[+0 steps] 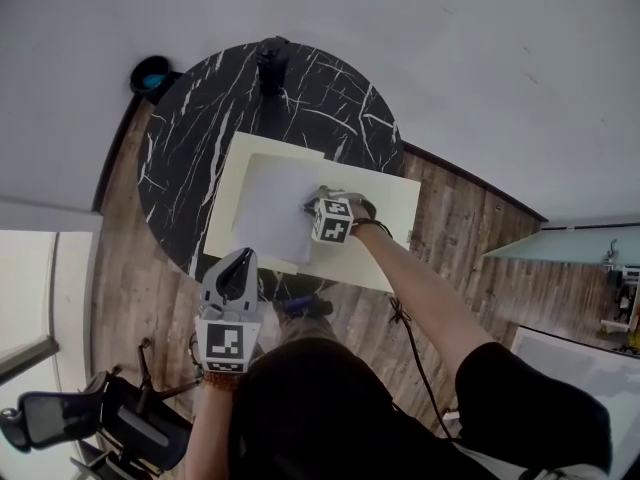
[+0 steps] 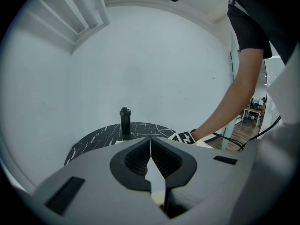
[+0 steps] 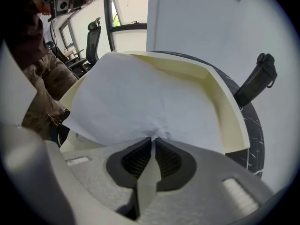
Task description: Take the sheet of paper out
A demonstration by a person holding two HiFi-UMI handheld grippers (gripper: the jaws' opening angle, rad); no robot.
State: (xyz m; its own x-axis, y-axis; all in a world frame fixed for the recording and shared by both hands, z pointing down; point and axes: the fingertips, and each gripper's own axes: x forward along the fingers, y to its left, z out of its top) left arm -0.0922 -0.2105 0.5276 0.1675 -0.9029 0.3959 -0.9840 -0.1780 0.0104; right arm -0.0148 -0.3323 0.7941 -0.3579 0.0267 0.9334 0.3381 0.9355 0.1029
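- Pinching the sheet of paper [image 3: 140, 97] at its near-right edge, the right claw [image 3: 152, 138] is closed on it, and the paper puckers at the tips.
- The sheet lies in the shallow cream tray [image 1: 390, 193] on the worktop [image 1: 190, 138], stretching left and away from that claw.
- The left claw [image 1: 238, 268], closed and empty, hangs by the tray's near-left corner.

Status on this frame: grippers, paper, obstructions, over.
Right gripper jaws pinching the sheet of paper. Left gripper shut, empty. Sheet lies in cream tray. Black bottle stands clear.
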